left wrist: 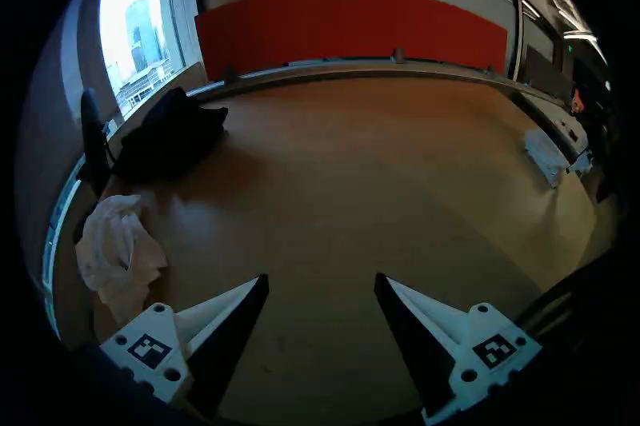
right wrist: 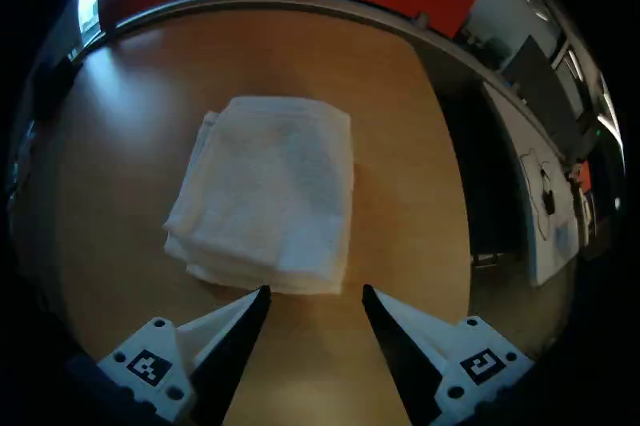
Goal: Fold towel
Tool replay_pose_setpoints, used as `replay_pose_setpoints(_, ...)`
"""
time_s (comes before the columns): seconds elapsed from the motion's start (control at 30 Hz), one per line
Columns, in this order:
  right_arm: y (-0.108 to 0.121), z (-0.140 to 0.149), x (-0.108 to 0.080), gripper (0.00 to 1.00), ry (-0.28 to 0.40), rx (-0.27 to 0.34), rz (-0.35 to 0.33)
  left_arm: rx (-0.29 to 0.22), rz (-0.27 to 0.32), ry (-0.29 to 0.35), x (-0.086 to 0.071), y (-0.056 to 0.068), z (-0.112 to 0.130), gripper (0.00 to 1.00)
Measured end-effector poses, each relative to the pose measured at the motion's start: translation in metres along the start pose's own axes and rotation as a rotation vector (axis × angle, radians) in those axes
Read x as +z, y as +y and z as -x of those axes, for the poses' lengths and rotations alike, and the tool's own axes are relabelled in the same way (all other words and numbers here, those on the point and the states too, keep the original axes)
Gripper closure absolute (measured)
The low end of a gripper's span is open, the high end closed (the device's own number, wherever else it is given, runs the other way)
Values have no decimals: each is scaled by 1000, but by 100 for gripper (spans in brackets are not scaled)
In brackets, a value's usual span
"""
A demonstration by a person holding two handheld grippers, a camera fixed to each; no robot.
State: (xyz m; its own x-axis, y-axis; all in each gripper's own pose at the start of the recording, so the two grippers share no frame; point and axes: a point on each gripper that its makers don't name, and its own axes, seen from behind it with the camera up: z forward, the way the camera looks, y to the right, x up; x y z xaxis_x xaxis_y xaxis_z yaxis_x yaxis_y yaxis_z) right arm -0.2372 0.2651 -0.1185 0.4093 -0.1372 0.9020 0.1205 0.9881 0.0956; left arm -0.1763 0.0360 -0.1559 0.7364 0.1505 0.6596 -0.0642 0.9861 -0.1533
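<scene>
Two square black-and-white markers are showing on the right tool (right wrist: 316, 288), one on each finger. Its jaws are standing wide apart, holding nothing. The folded white towel (right wrist: 268, 194) is lying on the wooden counter (right wrist: 400, 106), its near edge just beyond the fingertips. The left tool (left wrist: 321, 277), carrying like markers, is gaping empty over the counter, with a crumpled white cloth (left wrist: 116, 254) lying leftward in its view and a black bag (left wrist: 168, 134) farther off.
</scene>
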Motion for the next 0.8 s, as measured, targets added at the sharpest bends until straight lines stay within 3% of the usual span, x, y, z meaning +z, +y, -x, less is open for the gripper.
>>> replay_pose_setpoints(0.3,-11,-9,-9,11,43,37,-10,-5,8,7,0,-2,-1,2)
replay_pose_setpoints(0.8,-36,-82,-43,11,315,333,-25,-17,17,22,0,-3,-8,2)
